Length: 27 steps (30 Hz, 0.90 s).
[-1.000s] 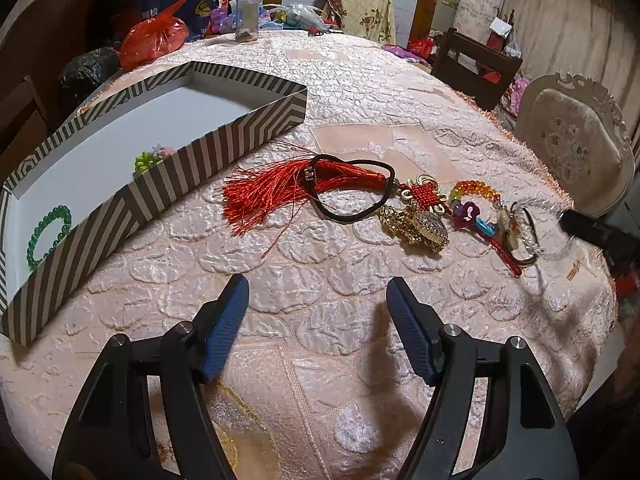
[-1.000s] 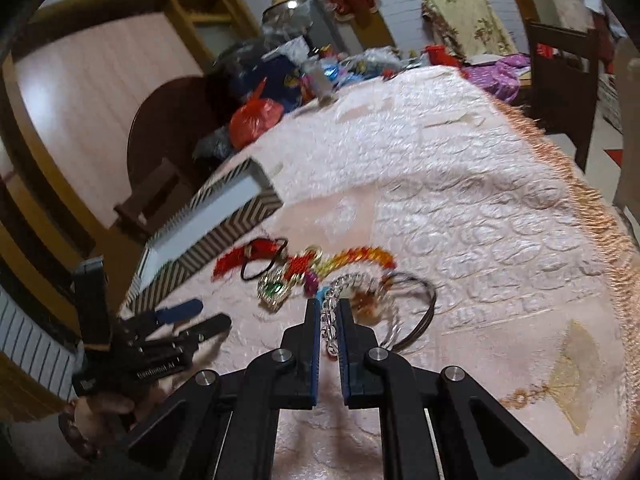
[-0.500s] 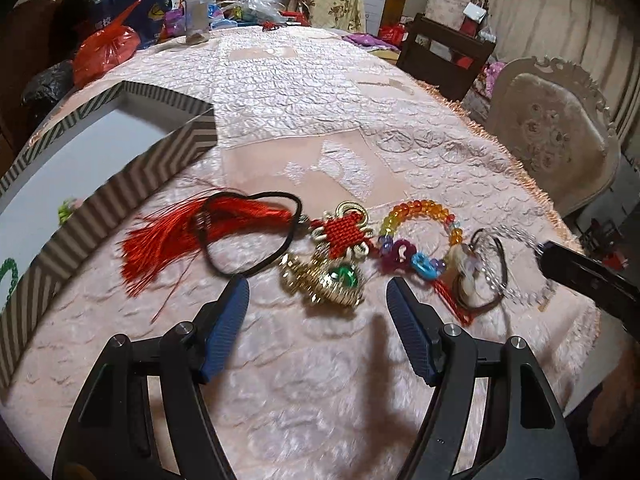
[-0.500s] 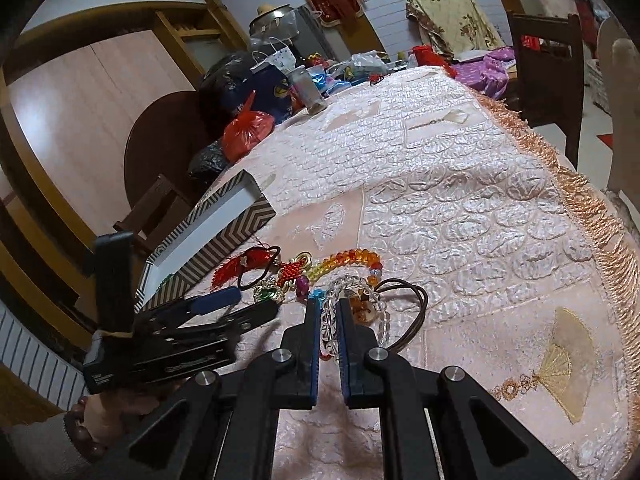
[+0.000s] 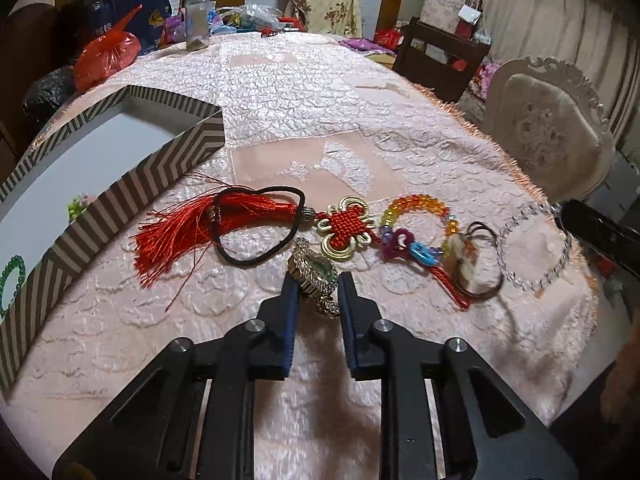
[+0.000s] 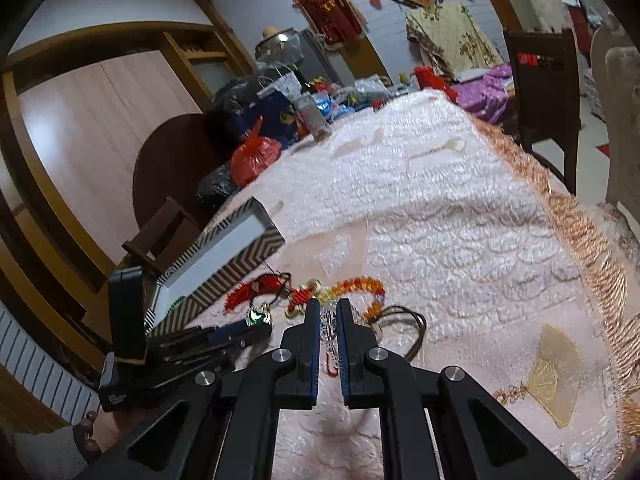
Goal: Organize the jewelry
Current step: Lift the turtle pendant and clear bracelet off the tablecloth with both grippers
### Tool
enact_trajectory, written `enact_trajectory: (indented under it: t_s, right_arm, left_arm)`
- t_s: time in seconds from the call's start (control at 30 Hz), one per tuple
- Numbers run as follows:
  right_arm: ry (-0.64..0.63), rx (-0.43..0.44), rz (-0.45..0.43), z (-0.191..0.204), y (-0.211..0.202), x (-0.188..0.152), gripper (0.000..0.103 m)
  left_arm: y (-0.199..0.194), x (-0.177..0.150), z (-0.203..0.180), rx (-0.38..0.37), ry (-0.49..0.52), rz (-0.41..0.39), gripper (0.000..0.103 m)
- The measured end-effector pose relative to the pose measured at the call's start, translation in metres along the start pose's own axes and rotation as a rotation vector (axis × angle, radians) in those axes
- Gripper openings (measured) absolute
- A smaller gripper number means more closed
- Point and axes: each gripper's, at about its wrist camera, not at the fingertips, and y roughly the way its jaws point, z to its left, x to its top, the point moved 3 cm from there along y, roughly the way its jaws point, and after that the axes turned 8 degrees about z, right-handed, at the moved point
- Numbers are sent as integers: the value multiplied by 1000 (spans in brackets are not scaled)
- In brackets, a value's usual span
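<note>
Jewelry lay in a row across the near part of the pink embossed tablecloth (image 5: 320, 92). Left gripper (image 5: 316, 292) had its blue-padded fingers (image 5: 289, 312) nearly closed around a gold metal brooch with a green stone (image 5: 314, 276), pads touching its sides. Just beyond it lay a red Chinese knot charm with gold loops (image 5: 347, 228), with its red tassel (image 5: 192, 228) running left under a black elastic hair tie (image 5: 260, 224). Right of the knot sat a bracelet of orange and yellow beads (image 5: 416, 206) with purple and blue plastic links (image 5: 412, 250), then a pale stone pendant on a dark cord (image 5: 468, 260). Far right, a clear crystal bead bracelet (image 5: 536, 248) was held at its far edge by the right gripper (image 6: 329, 320), whose fingers (image 6: 313, 336) were closed to a narrow gap with the clear beads between them. Left of everything stood the open striped cardboard box with a white interior (image 5: 120, 196), holding a green bead bracelet (image 5: 10, 276) at its near end and a small yellow-green cluster (image 5: 78, 204), too small to identify. A red plastic bag (image 5: 106, 56) sat at the far left edge of the table.
</note>
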Motion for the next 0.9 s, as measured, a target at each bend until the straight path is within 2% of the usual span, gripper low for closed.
enact_trajectory:
  t_s: [0.27, 0.37, 0.9]
  right_arm:
    - [-5, -5, -18, 6, -3, 2, 7]
    - [-9, -8, -15, 8, -1, 1, 7]
    - [-14, 15, -13, 19, -1, 1, 7]
  left_arm:
    - [-20, -9, 4, -95, -2, -42, 16]
    - [-28, -9, 6, -106, -6, -66, 16]
    - [-51, -22, 13, -89, 17, -95, 16]
